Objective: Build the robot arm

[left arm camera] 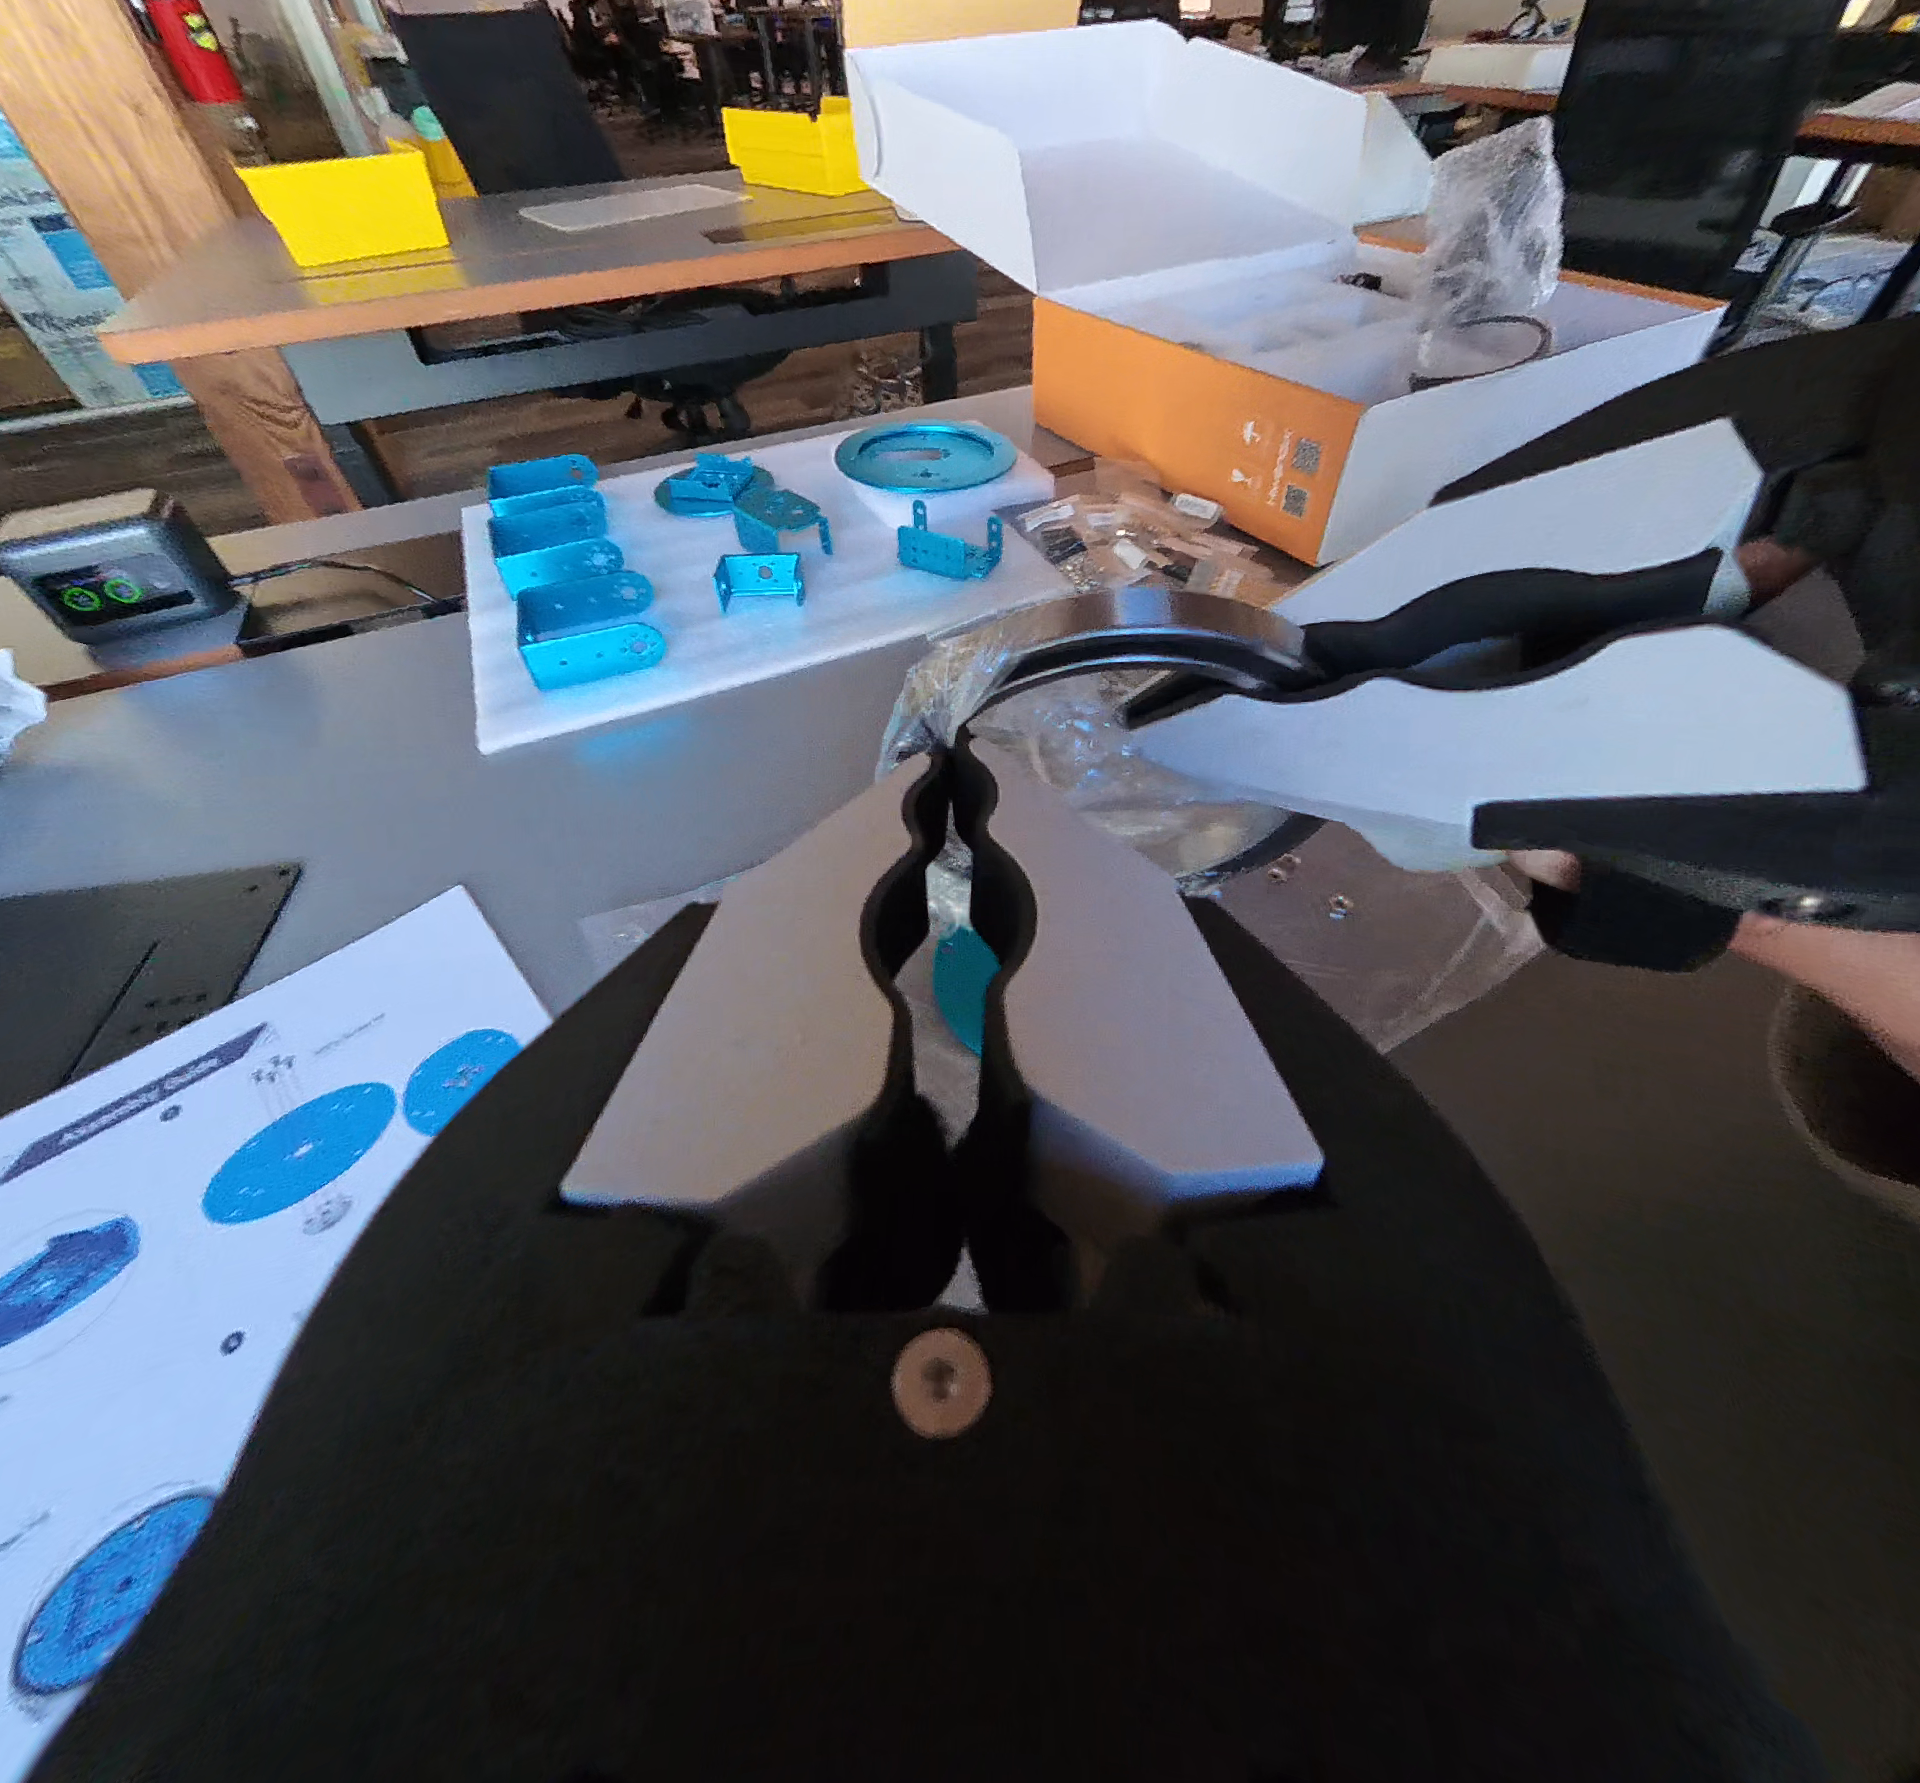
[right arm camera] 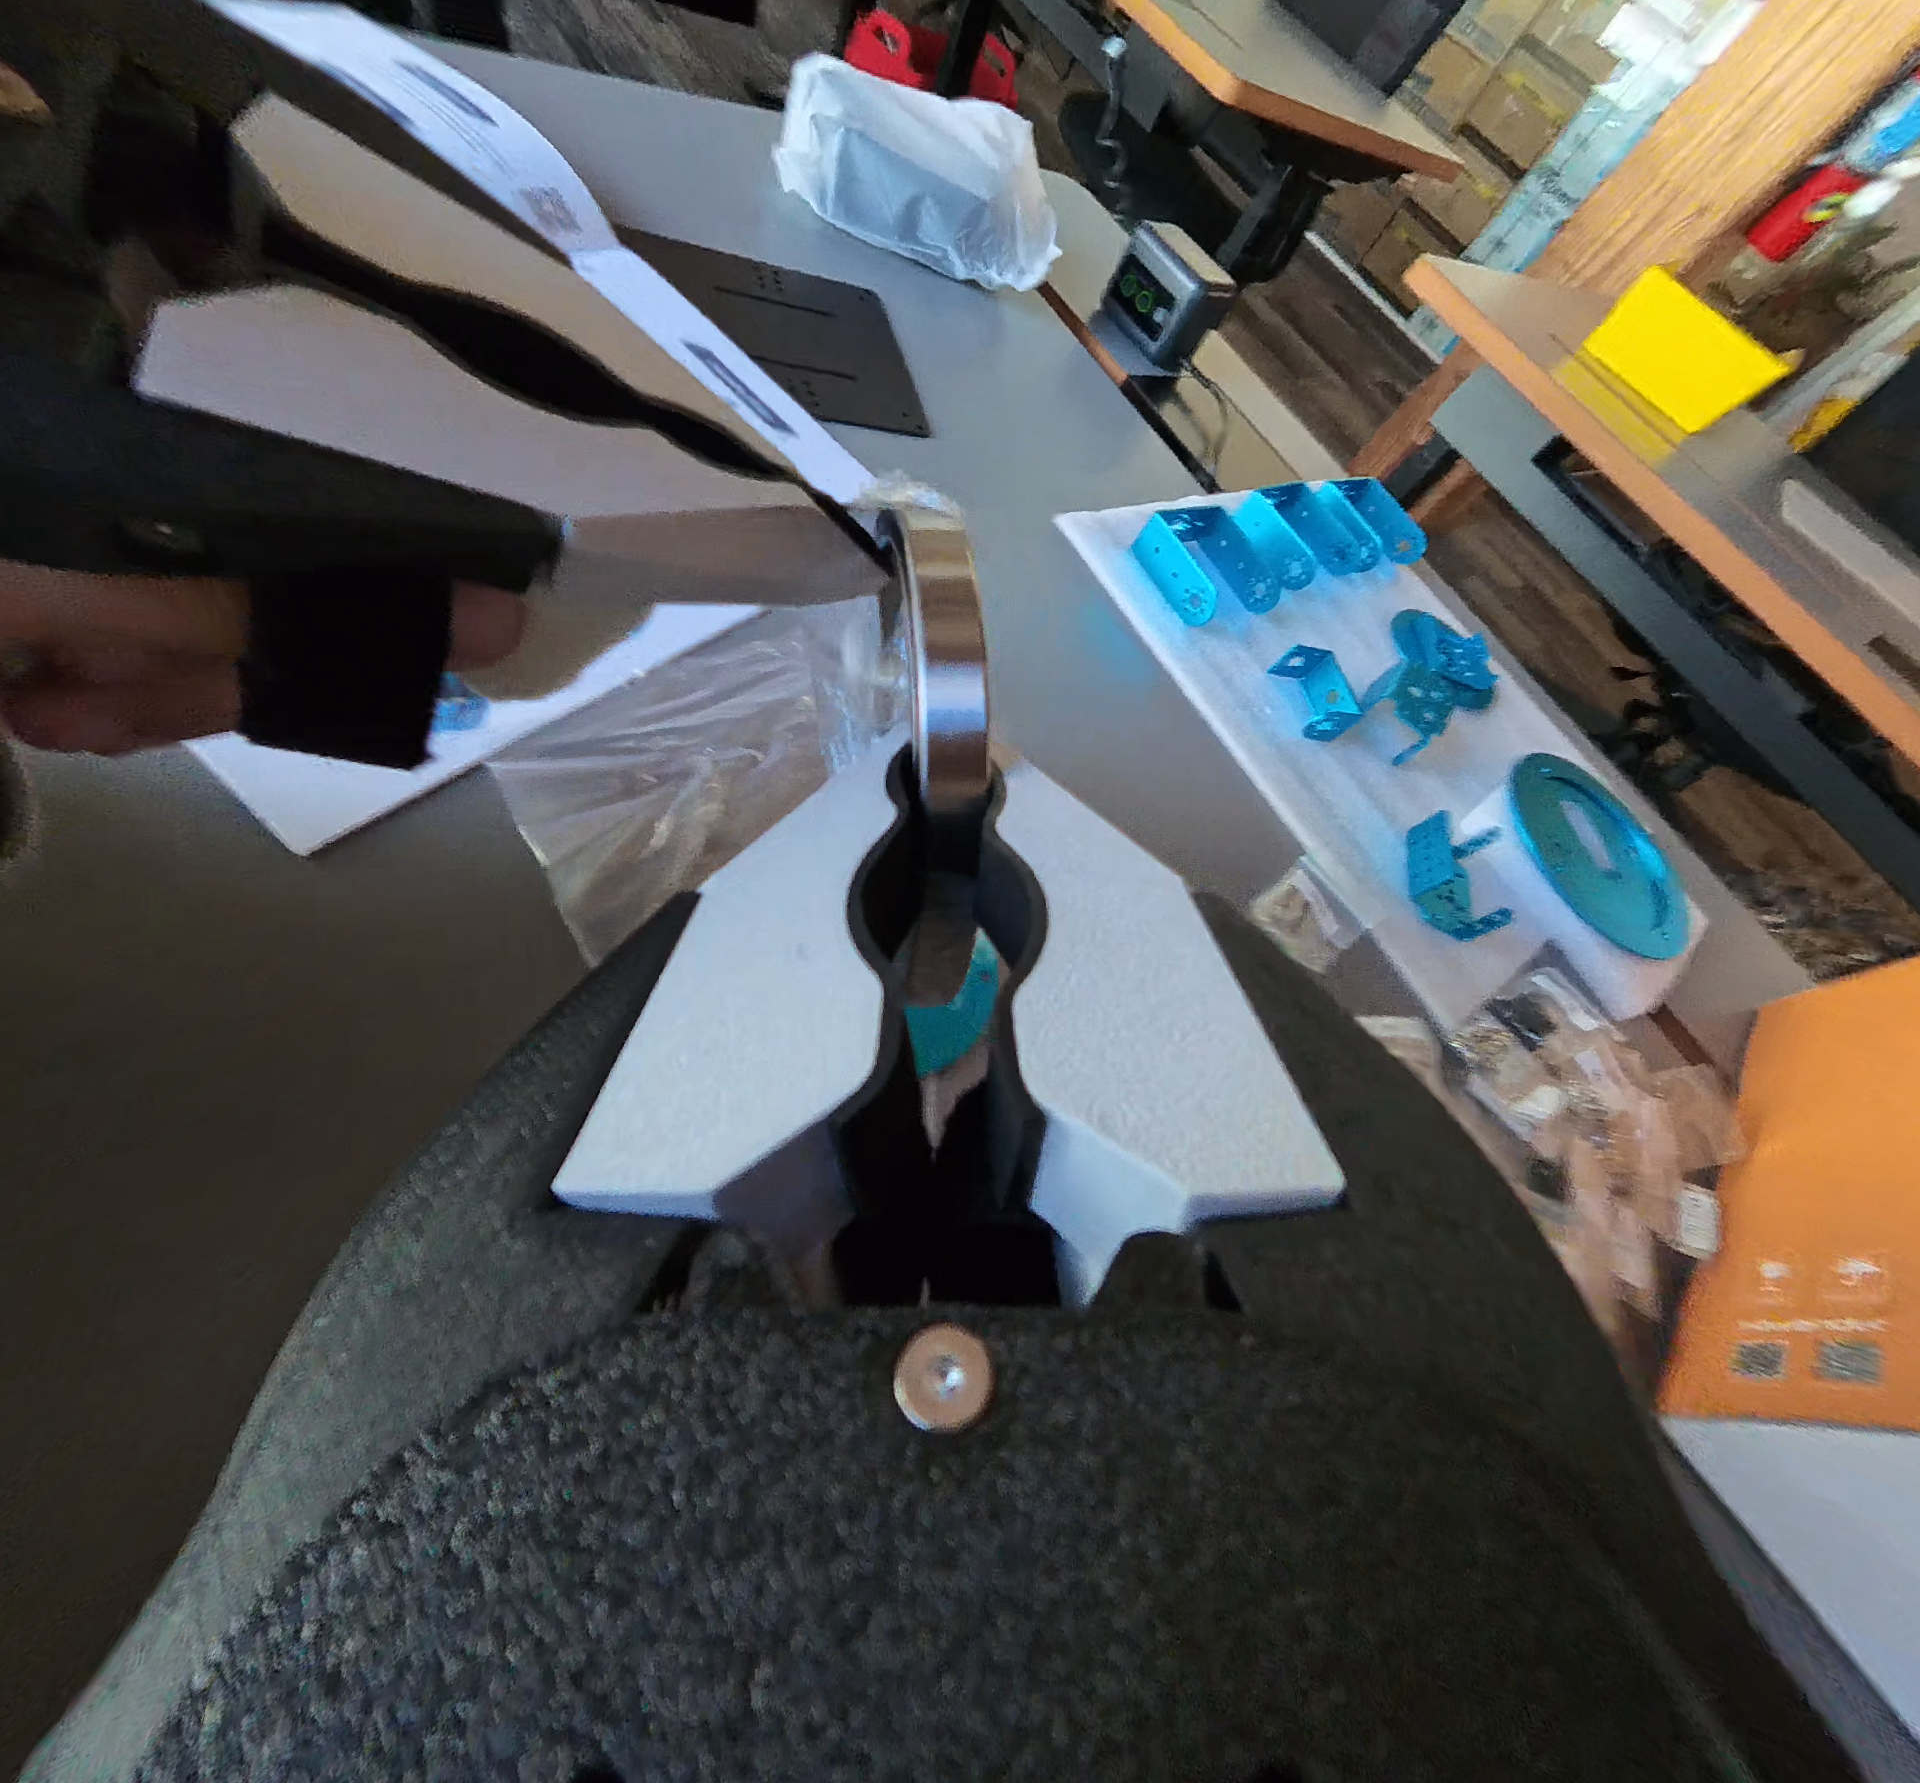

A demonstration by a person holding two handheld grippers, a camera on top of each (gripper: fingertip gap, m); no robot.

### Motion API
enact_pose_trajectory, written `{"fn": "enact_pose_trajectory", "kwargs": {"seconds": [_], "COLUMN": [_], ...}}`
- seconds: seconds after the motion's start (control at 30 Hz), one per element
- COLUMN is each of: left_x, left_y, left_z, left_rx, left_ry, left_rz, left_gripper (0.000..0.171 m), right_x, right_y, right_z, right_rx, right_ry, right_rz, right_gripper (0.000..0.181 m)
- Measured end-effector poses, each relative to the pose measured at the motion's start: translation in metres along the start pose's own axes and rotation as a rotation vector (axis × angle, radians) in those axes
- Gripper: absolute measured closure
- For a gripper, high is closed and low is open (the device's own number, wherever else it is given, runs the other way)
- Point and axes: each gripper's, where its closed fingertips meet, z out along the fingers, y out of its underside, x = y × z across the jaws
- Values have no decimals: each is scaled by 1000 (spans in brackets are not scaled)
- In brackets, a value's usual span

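Observation:
A metal ring with a dark inner face is held above the grey table, partly wrapped in clear plastic wrap. My left gripper is shut, and its tips pinch the bunched plastic at the ring's near left edge. My right gripper is shut on the ring's rim, which stands edge-on between its pads. In the left wrist view the right gripper reaches in from the right. In the right wrist view the left gripper comes in from the left and meets the plastic at the ring's far edge.
A white foam sheet with several blue metal brackets and a blue disc lies behind. An open orange and white box stands at the right, with small parts bags before it. A printed sheet and a black plate lie at the left. Only a small space, under 4 cm, lies between the two pairs of fingers.

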Motion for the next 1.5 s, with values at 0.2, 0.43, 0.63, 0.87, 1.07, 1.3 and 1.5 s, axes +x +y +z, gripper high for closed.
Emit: {"fn": "enact_pose_trajectory", "kwargs": {"seconds": [0.2,0.43,0.63,0.87,1.07,1.3,1.5], "left_x": [8,8,16,-2,-103,-32,23], "left_y": [-12,-2,13,1,37,5,-24], "left_z": [-7,1,9,1,-9,-1,-18], "left_rx": [57,25,-19,85,76,107,194], "left_ry": [8,8,68,290,-54,263,448], "left_rz": [165,178,93,-381,-482,-251,220], "left_gripper": [171,171,171,171,171,171,153], "right_x": [-3,2,6,8,22,53,43], "right_y": [-7,1,5,-10,-13,-9,3], "right_z": [-6,-2,4,-10,-39,-42,-21], "right_rx": [115,111,67,142,273,281,184], "right_ry": [-228,-184,-26,-9,21,-146,-306], "right_rz": [224,193,-53,-27,38,289,447], "right_gripper": [178,174,174,175,177,176,176]}}
